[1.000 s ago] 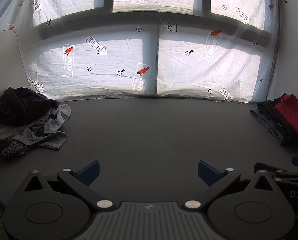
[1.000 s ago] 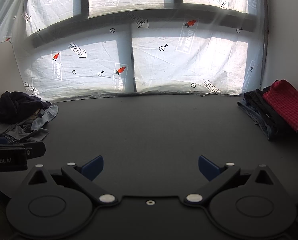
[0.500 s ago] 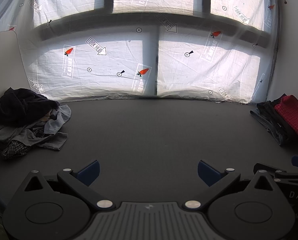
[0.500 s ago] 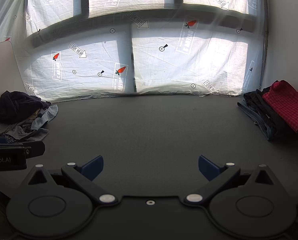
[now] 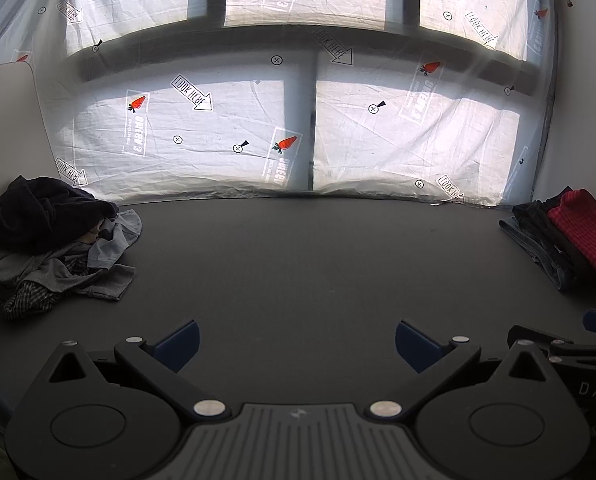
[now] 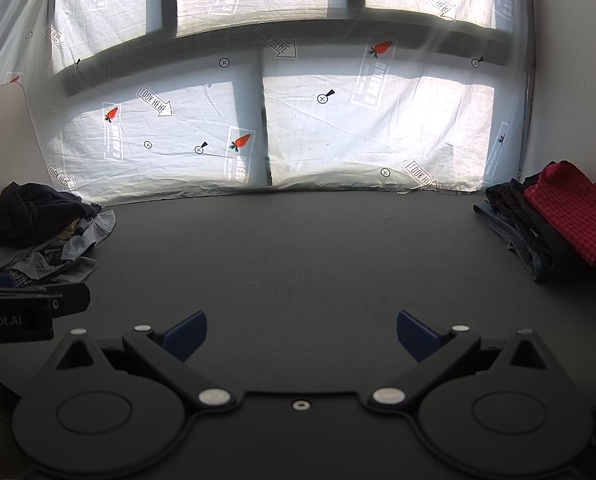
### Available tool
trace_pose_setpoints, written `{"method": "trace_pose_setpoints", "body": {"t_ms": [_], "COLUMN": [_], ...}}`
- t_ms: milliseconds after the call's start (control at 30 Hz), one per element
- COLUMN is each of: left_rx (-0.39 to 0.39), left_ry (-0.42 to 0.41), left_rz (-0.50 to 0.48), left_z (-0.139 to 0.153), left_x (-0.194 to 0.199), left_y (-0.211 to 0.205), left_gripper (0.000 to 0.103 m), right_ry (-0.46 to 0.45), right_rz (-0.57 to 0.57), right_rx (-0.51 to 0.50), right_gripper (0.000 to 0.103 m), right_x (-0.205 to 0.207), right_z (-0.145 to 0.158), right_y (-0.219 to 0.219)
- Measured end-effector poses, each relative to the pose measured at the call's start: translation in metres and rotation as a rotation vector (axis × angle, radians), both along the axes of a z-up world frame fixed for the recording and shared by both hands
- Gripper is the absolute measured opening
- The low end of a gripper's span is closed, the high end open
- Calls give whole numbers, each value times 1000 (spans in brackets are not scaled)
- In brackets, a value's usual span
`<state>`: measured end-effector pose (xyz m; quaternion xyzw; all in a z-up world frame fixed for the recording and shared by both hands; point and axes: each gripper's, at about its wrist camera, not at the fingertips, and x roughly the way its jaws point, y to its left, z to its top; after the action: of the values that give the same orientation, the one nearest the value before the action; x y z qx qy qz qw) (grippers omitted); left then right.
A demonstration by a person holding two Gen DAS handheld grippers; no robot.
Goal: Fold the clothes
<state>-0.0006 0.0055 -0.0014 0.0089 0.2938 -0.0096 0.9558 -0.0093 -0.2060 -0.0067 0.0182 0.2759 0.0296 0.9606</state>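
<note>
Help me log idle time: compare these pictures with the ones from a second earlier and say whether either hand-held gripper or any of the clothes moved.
Nothing visibly changed. The left hand-held gripper and right hand-held gripper hover open and empty above the dark table. The unfolded pile lies at the left and the folded stack, red garment on top, sits at the right, both untouched.
</note>
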Motion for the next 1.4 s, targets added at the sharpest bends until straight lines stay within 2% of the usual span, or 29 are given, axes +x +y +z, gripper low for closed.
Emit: {"method": "trace_pose_setpoints", "body": {"t_ms": [367,567,833,1000,1300,1400], "left_rx": [11,14,8,12,25,29], "left_ry": [1,40,94,113,159,179], "left_rz": [-13,-45,-89,-95,-8,32], "left_z": [1,-4,-14,-17,-14,-14], "left_x": [1,5,32,57,113,125], "left_y": [-2,-14,-46,-68,-97,-99], "left_gripper": [103,103,103,103,103,103], "right_ry": [-5,24,72,86,144,167], "right_rz": [-17,-38,-79,-84,-27,7], "right_rx": [4,29,34,46,57,60], "right_gripper": [103,103,103,103,103,103], "right_x": [-2,-5,14,46,122,148], "right_z": [0,-6,-13,-14,-13,-22], "right_y": [-4,-13,-44,-69,-104,-108]}}
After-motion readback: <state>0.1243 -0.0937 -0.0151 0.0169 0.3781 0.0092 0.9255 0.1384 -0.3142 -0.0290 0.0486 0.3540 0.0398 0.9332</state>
